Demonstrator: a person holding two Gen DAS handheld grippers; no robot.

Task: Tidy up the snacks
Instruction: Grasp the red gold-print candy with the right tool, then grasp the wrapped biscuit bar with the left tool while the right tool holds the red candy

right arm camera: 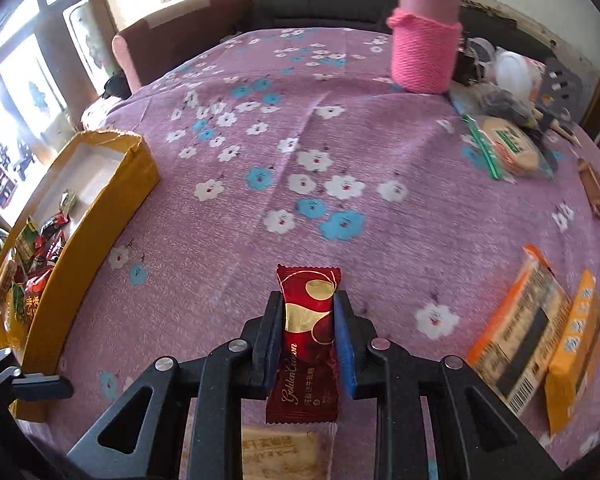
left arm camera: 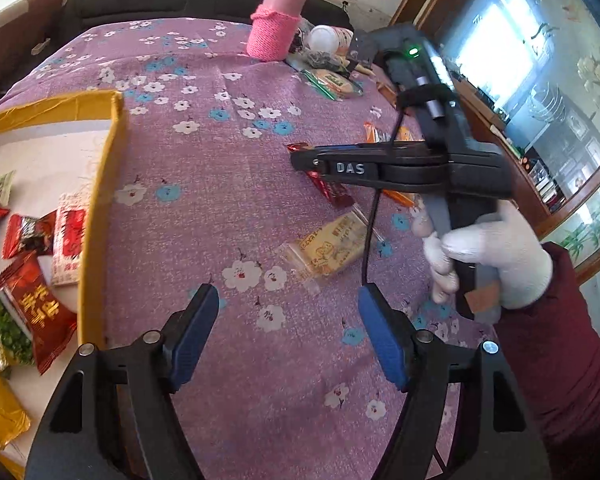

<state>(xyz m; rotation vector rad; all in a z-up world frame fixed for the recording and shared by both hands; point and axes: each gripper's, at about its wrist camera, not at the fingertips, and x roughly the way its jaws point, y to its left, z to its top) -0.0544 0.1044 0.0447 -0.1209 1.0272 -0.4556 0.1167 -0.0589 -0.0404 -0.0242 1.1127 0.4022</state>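
jaws pinch red candy bar [right arm camera: 309, 332] | right gripper [right arm camera: 306, 336]

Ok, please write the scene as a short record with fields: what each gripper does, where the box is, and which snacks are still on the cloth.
right gripper: shut on the dark red snack bar
left gripper: open, nothing between its blue pads
box: yellow box at the left edge of the purple flowered cloth, several snack packets already inside
snacks still on the cloth: orange packets at the right, round cracker pack farther back, pale biscuit pack
other: pink knitted-sleeve bottle at the back
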